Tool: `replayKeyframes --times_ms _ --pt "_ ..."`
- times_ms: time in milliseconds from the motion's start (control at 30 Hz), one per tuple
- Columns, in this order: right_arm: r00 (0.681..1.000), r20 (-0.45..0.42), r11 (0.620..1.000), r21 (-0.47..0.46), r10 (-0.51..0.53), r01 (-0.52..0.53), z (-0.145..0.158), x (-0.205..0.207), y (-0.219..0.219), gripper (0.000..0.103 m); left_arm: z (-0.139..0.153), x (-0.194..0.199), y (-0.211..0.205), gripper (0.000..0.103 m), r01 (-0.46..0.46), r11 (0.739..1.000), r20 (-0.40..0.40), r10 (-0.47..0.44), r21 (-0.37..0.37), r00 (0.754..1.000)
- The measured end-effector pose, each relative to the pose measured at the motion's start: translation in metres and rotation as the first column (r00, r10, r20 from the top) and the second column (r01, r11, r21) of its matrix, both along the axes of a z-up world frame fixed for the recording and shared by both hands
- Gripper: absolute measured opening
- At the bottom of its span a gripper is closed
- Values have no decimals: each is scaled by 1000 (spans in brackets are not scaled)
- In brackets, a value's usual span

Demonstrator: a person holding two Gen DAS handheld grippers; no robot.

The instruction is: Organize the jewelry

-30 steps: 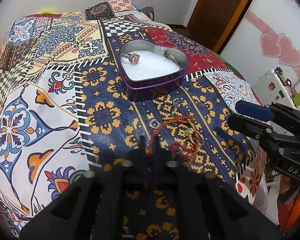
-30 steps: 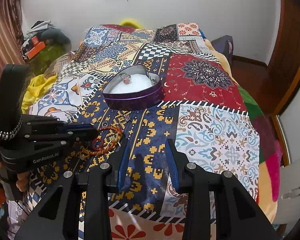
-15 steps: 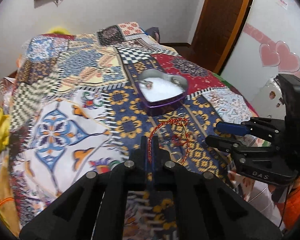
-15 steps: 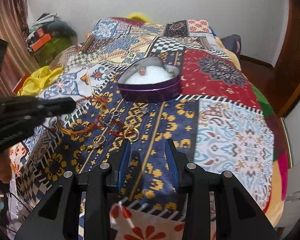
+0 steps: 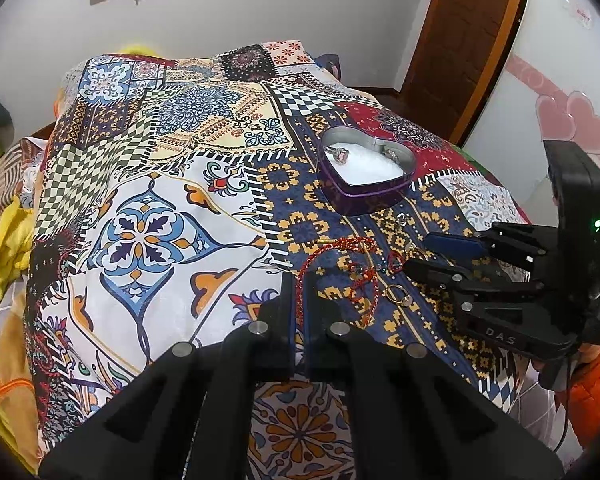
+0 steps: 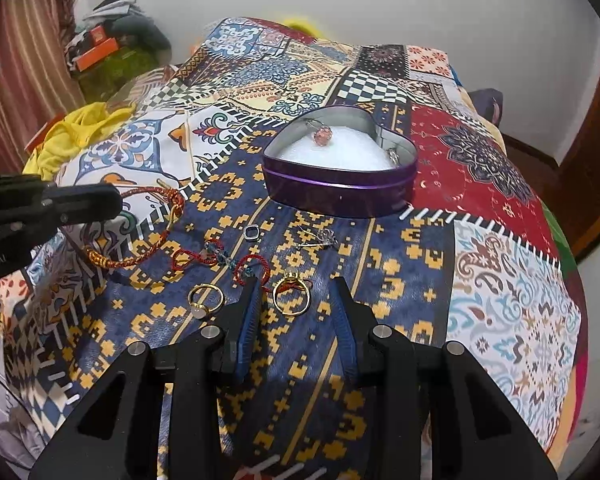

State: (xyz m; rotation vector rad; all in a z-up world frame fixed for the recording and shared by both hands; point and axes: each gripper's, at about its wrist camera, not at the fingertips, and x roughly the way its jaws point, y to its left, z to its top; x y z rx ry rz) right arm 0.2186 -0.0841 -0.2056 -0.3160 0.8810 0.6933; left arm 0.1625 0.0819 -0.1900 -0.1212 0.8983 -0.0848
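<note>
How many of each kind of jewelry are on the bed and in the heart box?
Rings in the purple heart-shaped tin: 2, a pink-stone ring and a silver ring
Gold rings on the quilt: 2
Red-and-gold braided bracelets: 1
Thin red cord bracelets: 1
Small silver pieces: 2
Total: 8

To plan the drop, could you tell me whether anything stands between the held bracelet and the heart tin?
Nothing visible does: only bedspread lies between the red bracelet in the left gripper and the open heart tin.
</note>
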Motion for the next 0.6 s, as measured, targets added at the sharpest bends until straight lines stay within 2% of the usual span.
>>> replayKeyframes --times_ms 67,300,600 --pt "1000 -4 1000 3 11 -11 0 1 1 17 0 1 -1 1 0 1000 0 0 -2 1000" --pt "1000 5 1000 12 1 -2 7 -5 -5 17 7 1 -5 1 6 1000 19 -6 -1 1000" --pt "996 68 995 89 -57 51 44 -8 -24 17 26 7 -12 1 10 1000 69 -10 2 998"
